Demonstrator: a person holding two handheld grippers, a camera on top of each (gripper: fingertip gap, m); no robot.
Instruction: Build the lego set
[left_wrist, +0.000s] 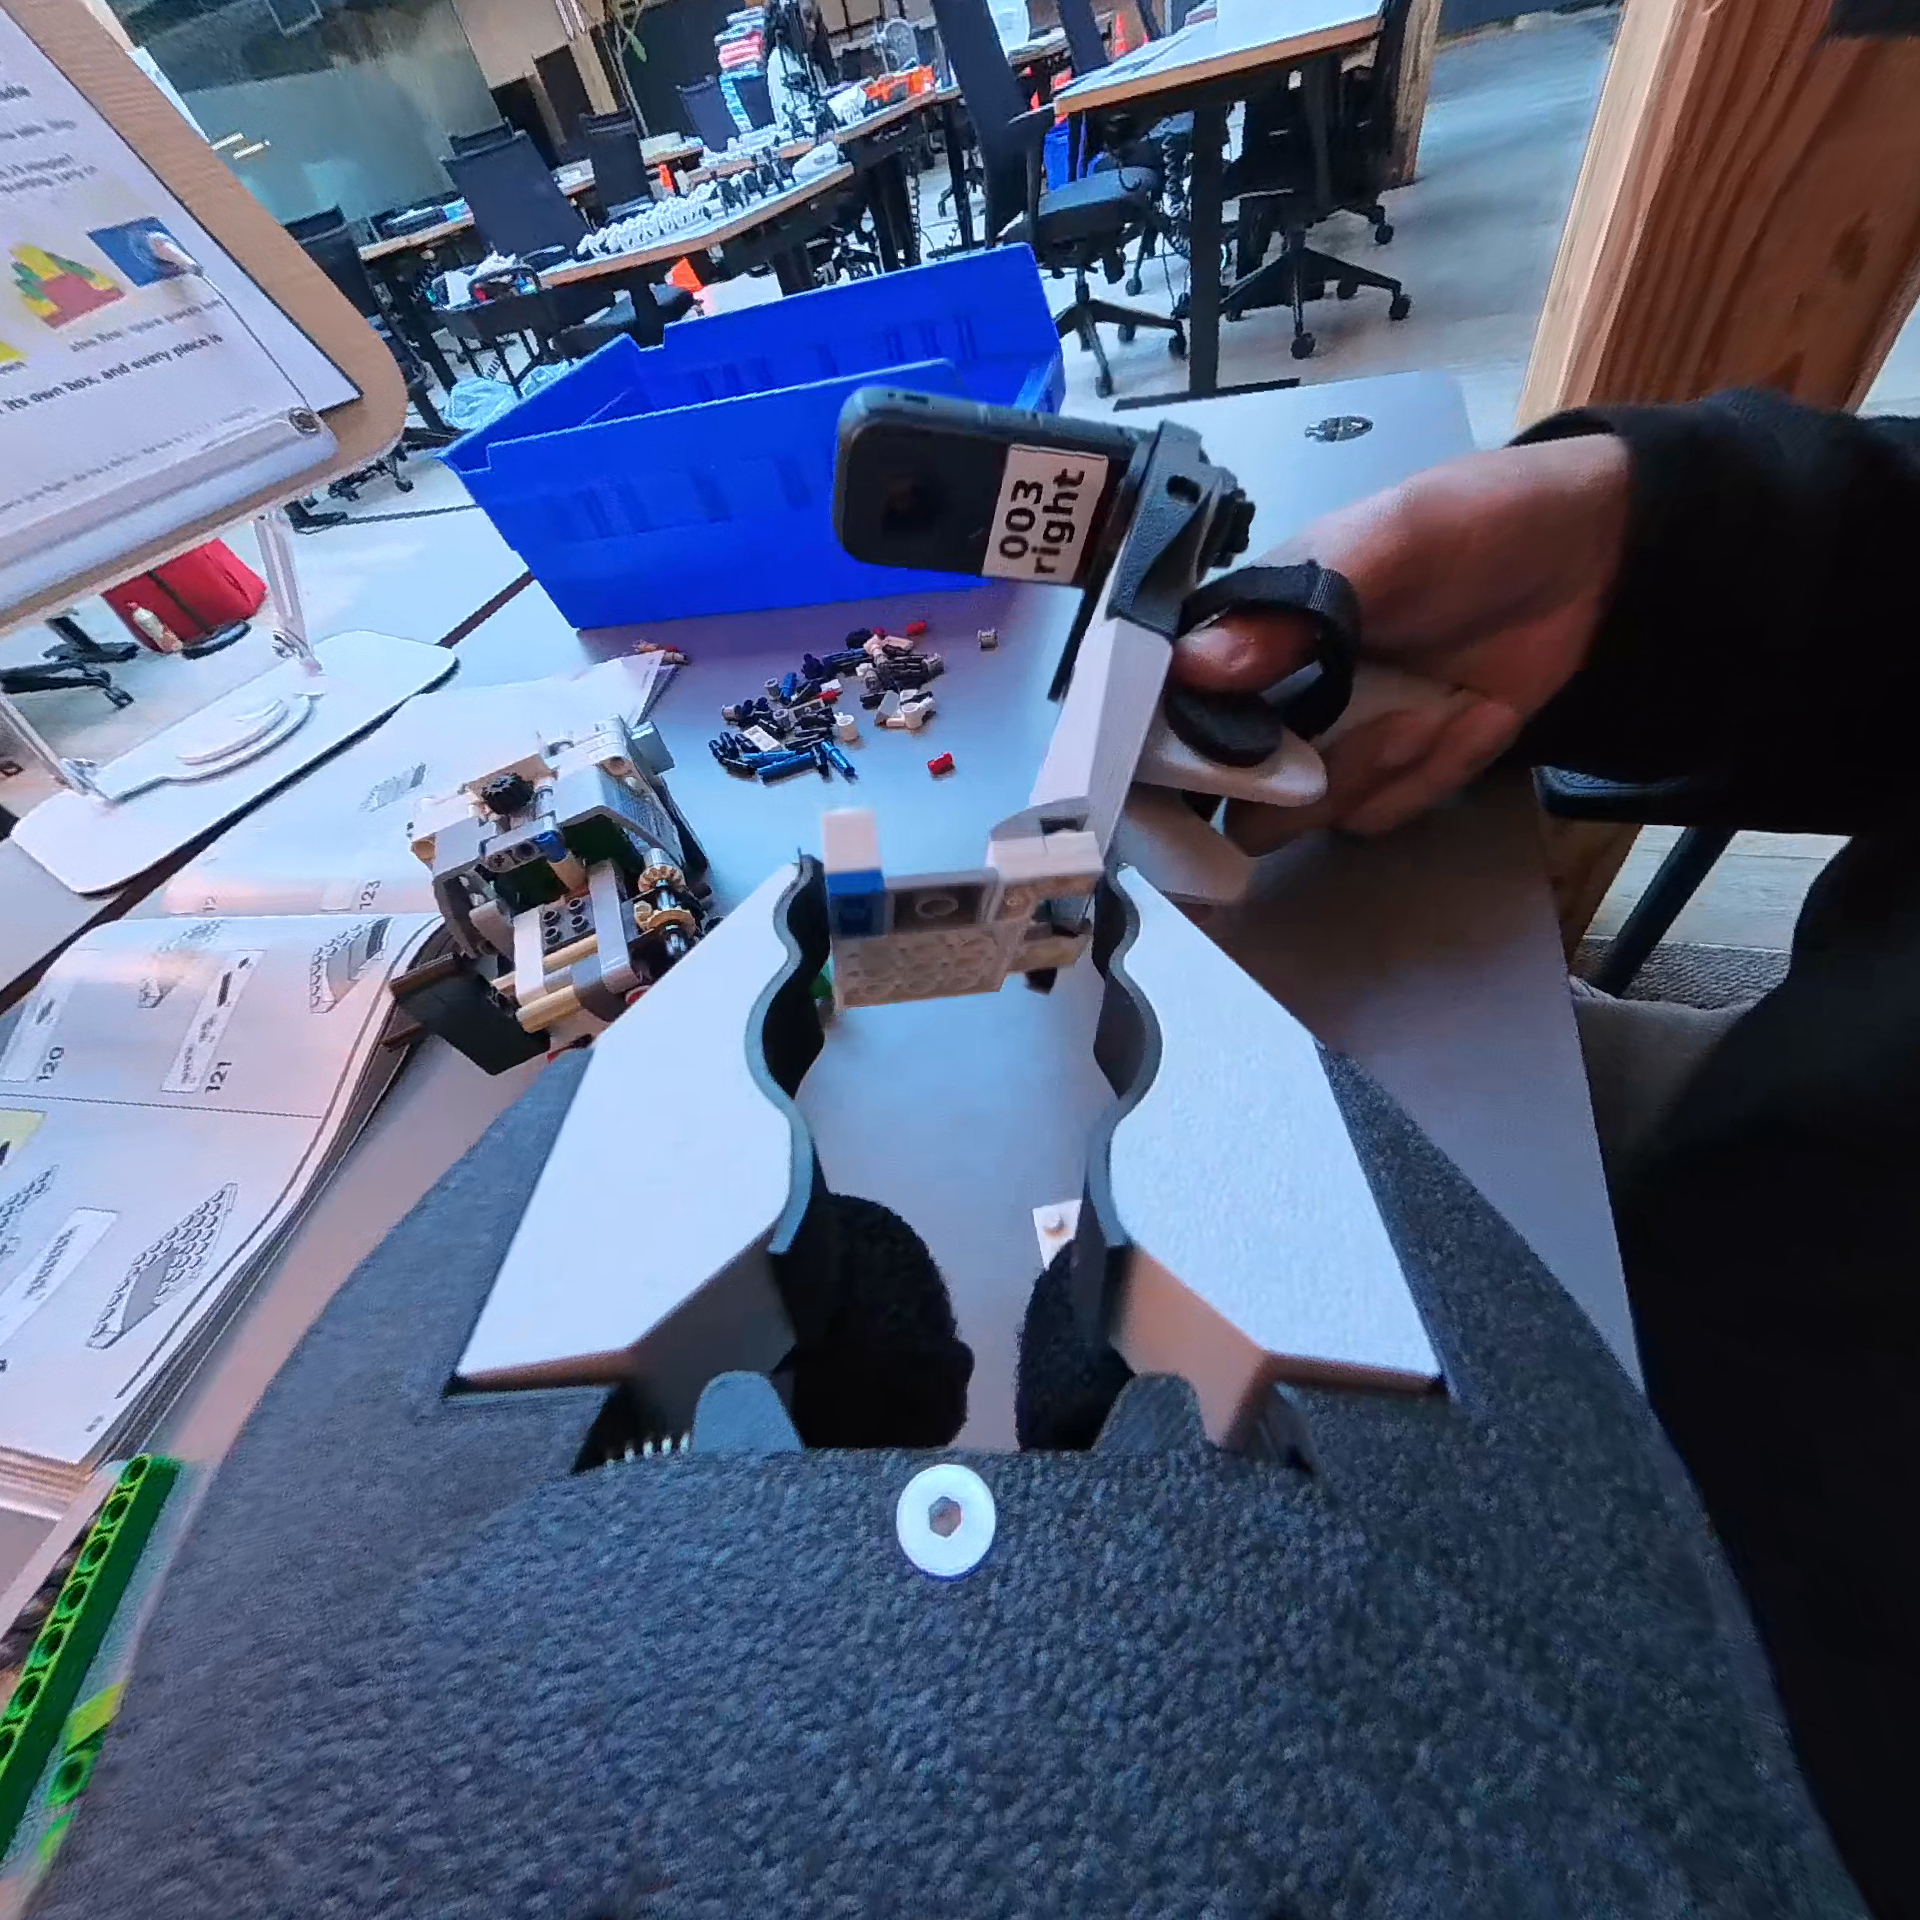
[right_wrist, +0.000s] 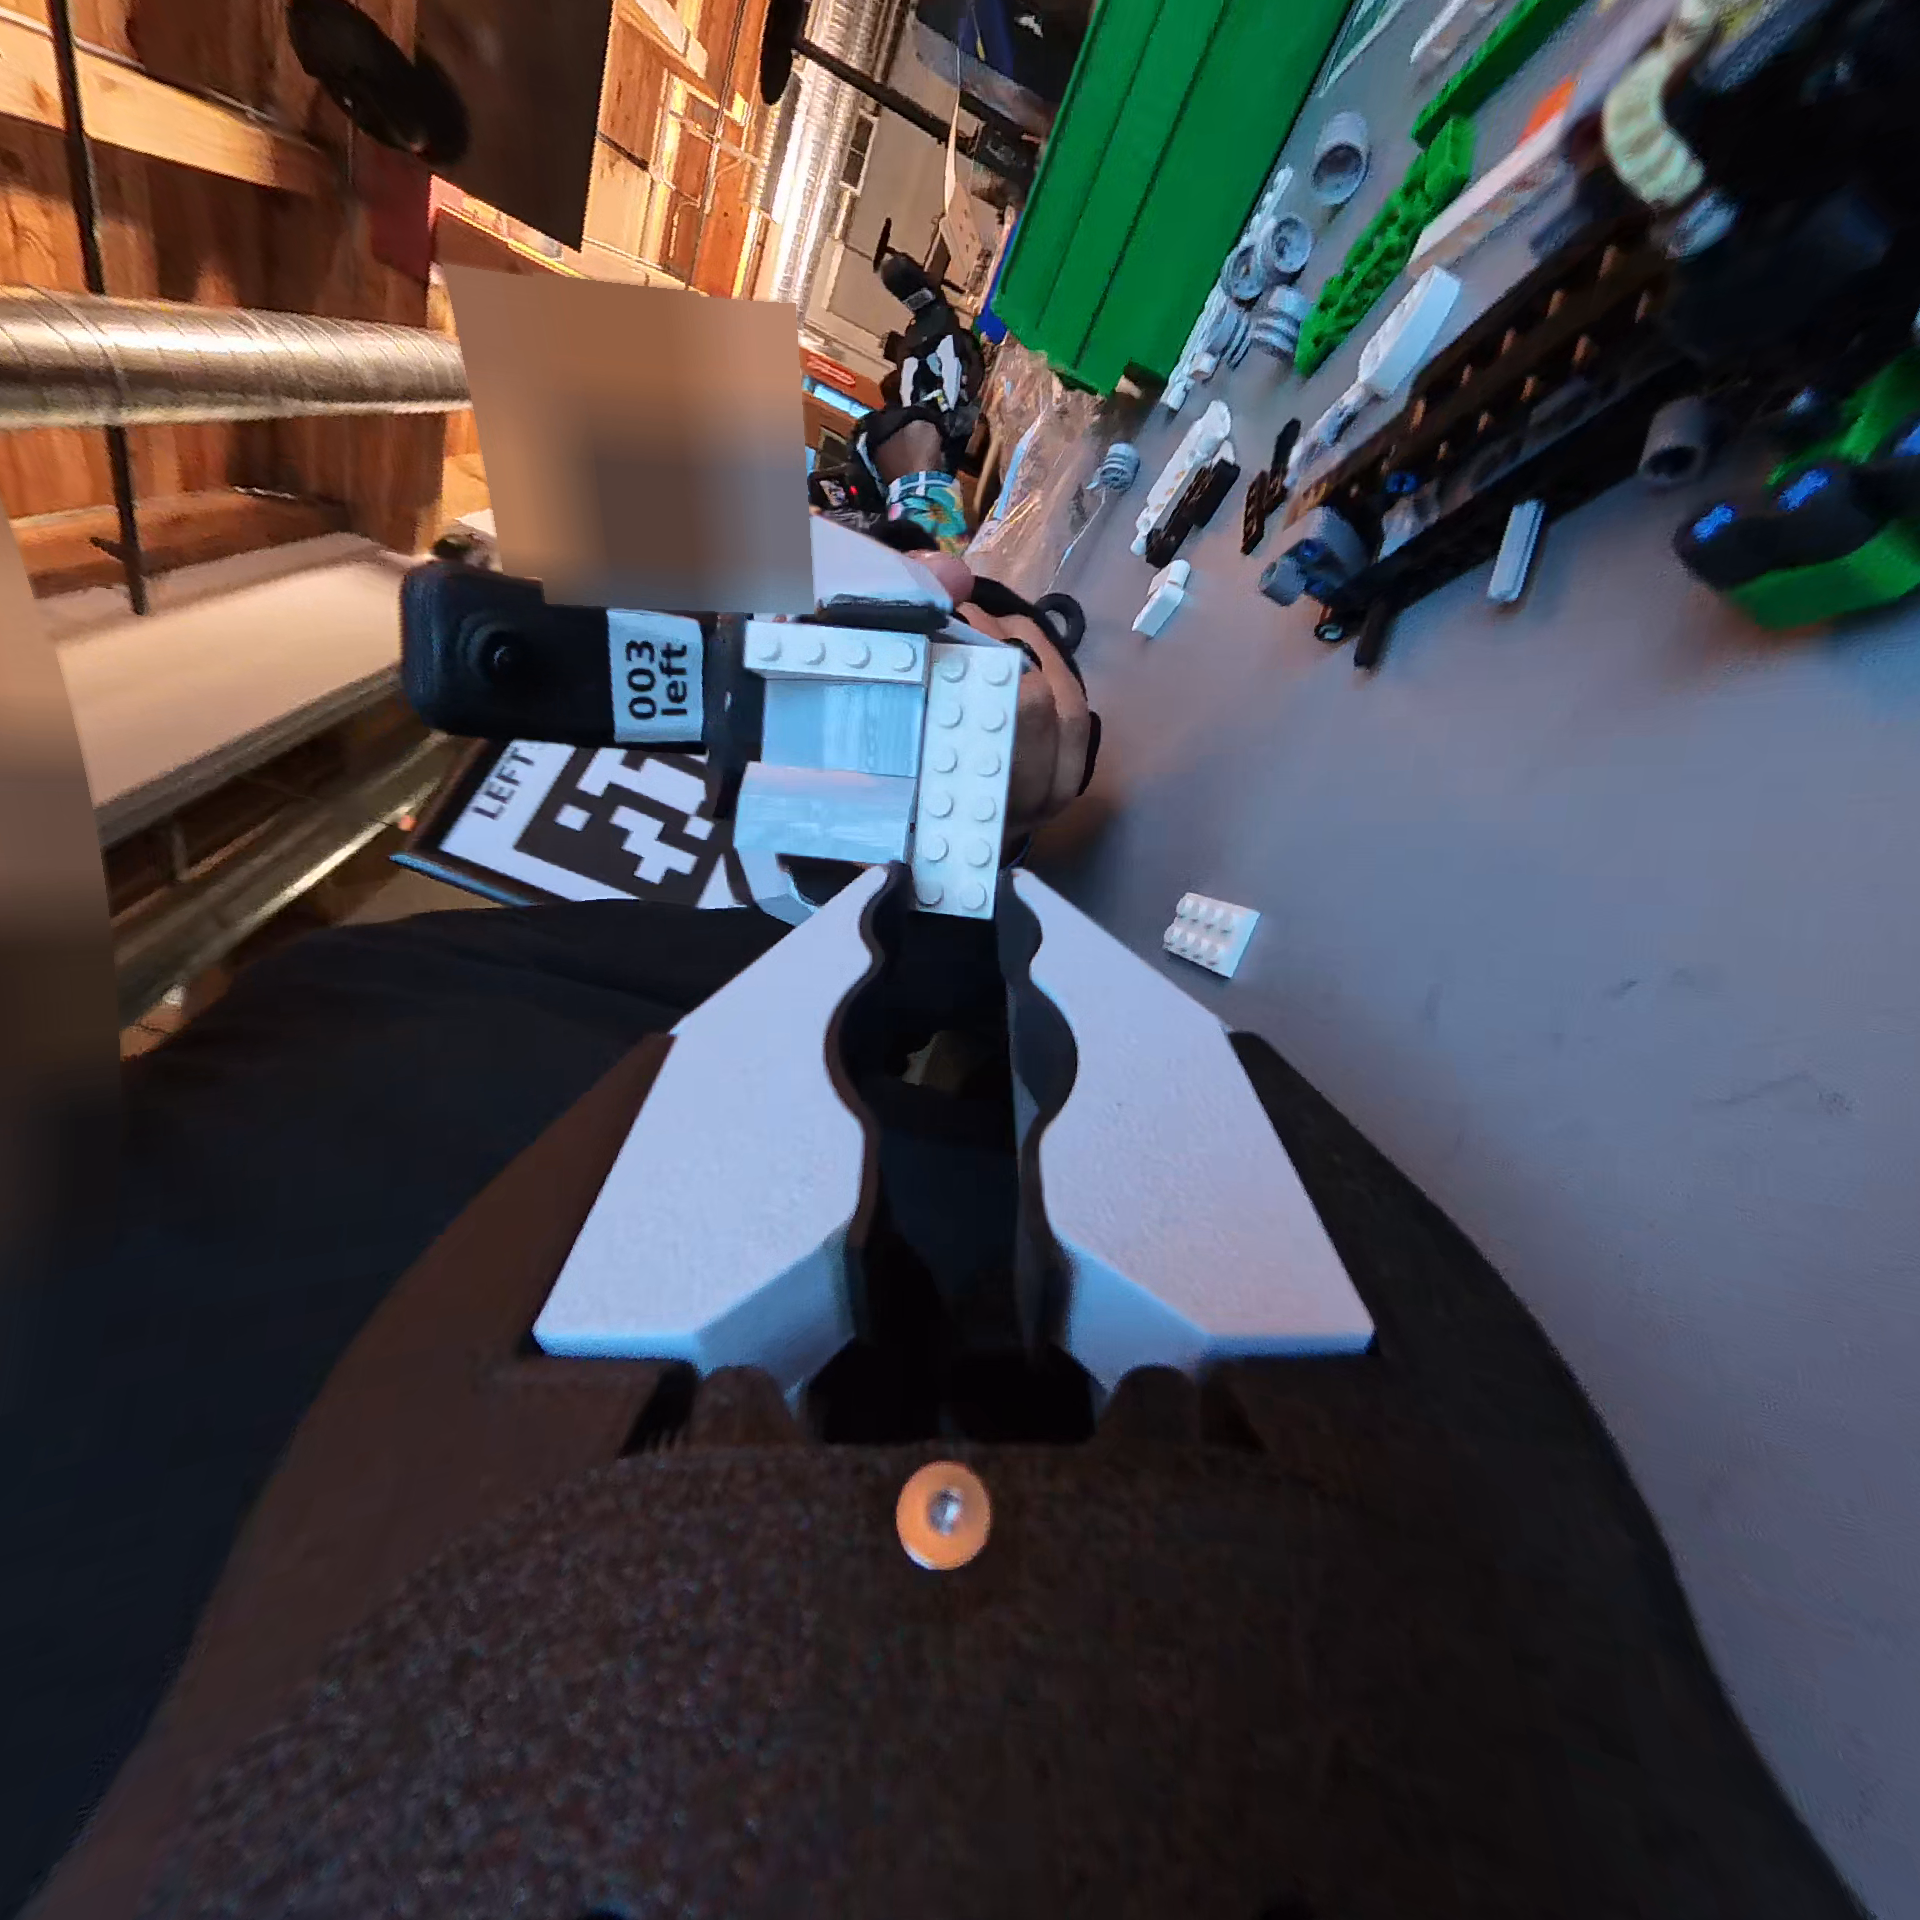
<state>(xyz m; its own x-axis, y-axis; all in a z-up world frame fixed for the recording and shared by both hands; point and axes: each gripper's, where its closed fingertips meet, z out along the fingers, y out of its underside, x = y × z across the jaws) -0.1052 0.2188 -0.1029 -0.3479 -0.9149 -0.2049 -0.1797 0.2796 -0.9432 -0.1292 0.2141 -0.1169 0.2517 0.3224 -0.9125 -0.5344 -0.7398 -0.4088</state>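
Tongs meet in mid-air above the grey surface (left_wrist: 956, 1122), both sets closed on one small sub-assembly (left_wrist: 940, 930) of white, grey and blue bricks. The left tongs (left_wrist: 951, 935) clamp its lower plate between their tips, while the right tongs (right_wrist: 940, 894) pinch the edge of a white studded plate (right_wrist: 966, 769) at the piece's far side, as the right wrist view shows. A hand (left_wrist: 1455, 644) works the right tool from the side.

The step in hand looks like pressing or seating that white plate onto the sub-assembly. To do it well, the holding side should stay firm and square, and the pressing side should push straight along the studs rather than at a slant, so the plate seats evenly and the small bricks do not pop apart. Any twist between the two tools risks levering the piece out of the narrow grips.

Nearby lie the partly built model (left_wrist: 561, 894), an open instruction booklet (left_wrist: 156, 1091), a scatter of small pins and connectors (left_wrist: 831, 707) and a blue bin (left_wrist: 769, 457). A loose white brick (right_wrist: 1210, 930) rests on the surface just beside the right tongs.
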